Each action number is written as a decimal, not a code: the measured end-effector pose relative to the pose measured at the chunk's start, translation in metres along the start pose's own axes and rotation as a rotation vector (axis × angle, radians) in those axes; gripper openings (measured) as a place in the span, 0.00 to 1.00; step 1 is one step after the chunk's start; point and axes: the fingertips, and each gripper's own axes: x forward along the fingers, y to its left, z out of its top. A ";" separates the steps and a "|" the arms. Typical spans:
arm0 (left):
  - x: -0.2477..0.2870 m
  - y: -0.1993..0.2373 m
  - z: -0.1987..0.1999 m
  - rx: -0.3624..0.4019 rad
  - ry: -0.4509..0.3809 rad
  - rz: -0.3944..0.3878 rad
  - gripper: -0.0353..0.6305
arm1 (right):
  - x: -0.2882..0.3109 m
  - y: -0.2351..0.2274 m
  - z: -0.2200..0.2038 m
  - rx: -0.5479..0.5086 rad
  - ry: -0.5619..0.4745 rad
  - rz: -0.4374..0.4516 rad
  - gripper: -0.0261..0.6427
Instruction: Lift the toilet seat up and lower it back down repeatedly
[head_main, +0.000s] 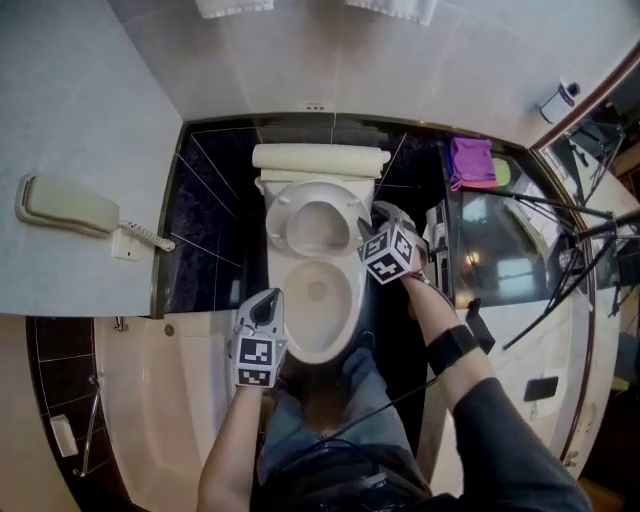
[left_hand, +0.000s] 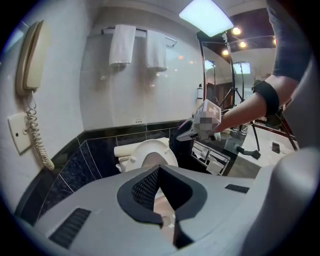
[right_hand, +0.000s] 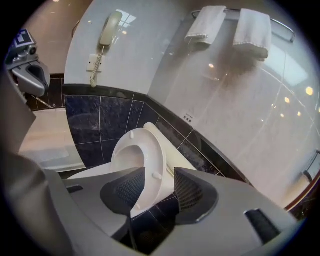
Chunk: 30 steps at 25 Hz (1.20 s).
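Observation:
The white toilet seat (head_main: 318, 225) stands raised, leaning back toward the folded lid and cistern (head_main: 320, 157), with the bowl rim (head_main: 322, 345) bare below it. My right gripper (head_main: 385, 212) is at the seat's right edge. In the right gripper view the seat (right_hand: 145, 150) runs between the jaws of this gripper (right_hand: 159, 187); they are open, and dark tile shows between the seat and the right pad. My left gripper (head_main: 265, 300) hovers by the bowl's left front, shut and holding nothing. Its jaws (left_hand: 160, 172) point at the seat (left_hand: 150, 152).
A wall phone (head_main: 65, 205) hangs on the left wall above the bathtub (head_main: 150, 400). Two towels (left_hand: 122, 45) hang over the toilet. A purple cloth (head_main: 472, 160) lies on the ledge at the right, beside tripod legs (head_main: 570, 240). The person's knees are at the bowl's front.

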 end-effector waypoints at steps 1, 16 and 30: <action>0.005 -0.002 -0.002 -0.004 0.005 0.000 0.05 | 0.011 0.000 -0.003 -0.013 0.005 0.005 0.34; 0.060 0.003 -0.040 -0.049 0.084 0.027 0.05 | 0.118 -0.006 -0.007 -0.013 -0.006 0.040 0.34; 0.075 0.003 -0.055 -0.056 0.127 0.008 0.05 | 0.129 -0.002 -0.004 -0.094 0.004 0.034 0.19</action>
